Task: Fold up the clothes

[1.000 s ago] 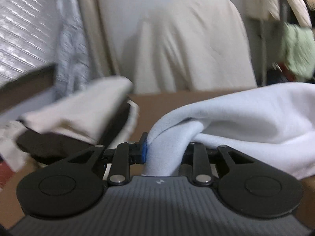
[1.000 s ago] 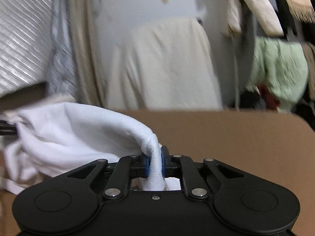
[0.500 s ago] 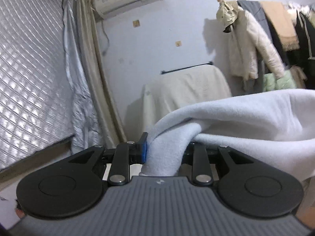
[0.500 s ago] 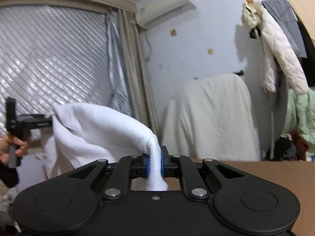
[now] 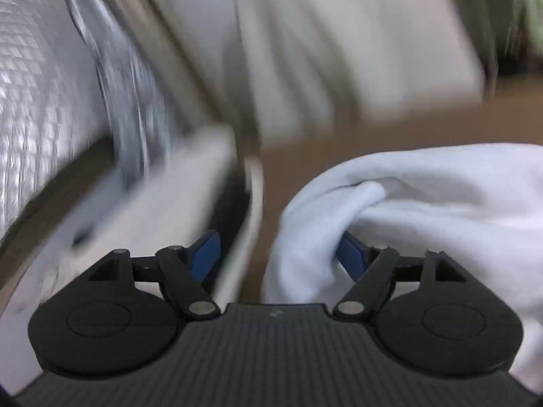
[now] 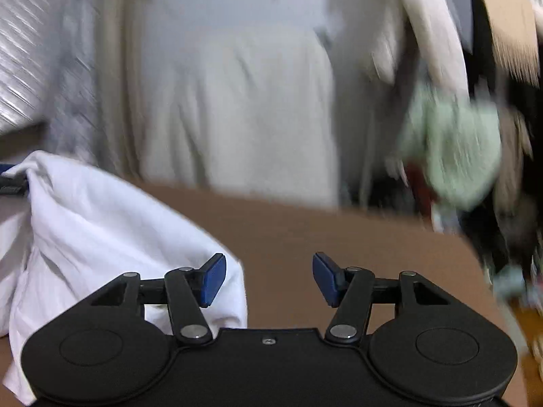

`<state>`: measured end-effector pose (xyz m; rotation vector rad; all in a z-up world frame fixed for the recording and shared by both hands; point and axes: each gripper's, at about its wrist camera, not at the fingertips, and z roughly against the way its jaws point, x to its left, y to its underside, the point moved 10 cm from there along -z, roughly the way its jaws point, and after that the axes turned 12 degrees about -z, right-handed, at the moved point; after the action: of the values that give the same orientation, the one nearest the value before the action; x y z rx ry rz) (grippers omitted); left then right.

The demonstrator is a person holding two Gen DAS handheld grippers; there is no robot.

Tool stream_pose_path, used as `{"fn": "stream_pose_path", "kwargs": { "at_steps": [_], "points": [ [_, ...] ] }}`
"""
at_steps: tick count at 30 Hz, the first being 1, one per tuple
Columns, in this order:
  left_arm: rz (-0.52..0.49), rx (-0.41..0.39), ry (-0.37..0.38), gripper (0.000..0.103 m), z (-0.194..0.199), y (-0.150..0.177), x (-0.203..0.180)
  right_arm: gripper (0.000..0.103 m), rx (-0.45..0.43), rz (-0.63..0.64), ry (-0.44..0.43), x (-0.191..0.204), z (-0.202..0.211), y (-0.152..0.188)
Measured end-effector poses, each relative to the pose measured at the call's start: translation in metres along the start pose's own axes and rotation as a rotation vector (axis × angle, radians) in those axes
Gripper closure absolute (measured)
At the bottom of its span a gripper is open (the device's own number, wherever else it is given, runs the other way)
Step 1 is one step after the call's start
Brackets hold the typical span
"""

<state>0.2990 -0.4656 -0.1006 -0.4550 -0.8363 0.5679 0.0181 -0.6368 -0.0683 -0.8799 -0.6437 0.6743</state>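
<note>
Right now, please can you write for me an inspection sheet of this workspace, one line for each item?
Surface: brown flat tabletop, bare on its right part.
Job's things: soft white fleece garment, bunched in a heap on the left part of the tabletop.
Clutter: blurred pale and dark cloth pile left of the garment.
Grippers: left hand-held gripper opening, garment fold between the jaws, not clamped; right hand-held gripper opening, nothing between its jaws, garment beside its left finger.
Cables: nothing seen.
Surroundings: cream cloth-covered furniture, quilted silver window cover, hanging clothes.
</note>
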Motion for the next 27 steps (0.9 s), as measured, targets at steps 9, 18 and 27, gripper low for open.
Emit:
{"fn": "stream_pose_path", "kwargs": {
  "at_steps": [9, 18, 27],
  "points": [
    [0.097, 0.205, 0.278, 0.028, -0.04, 0.125, -0.064, 0.04, 0.343, -0.382, -0.249, -0.003, -0.045, 0.15],
    [0.103, 0.235, 0.329, 0.021, -0.05, 0.129, -0.069, 0.035, 0.541, -0.264, -0.344, 0.07, -0.08, 0.202],
    [0.226, 0.242, 0.349, 0.021, -0.044, 0.129, -0.064, 0.096, 0.36, 0.022, -0.267, 0.094, -0.059, 0.191]
  ]
}}
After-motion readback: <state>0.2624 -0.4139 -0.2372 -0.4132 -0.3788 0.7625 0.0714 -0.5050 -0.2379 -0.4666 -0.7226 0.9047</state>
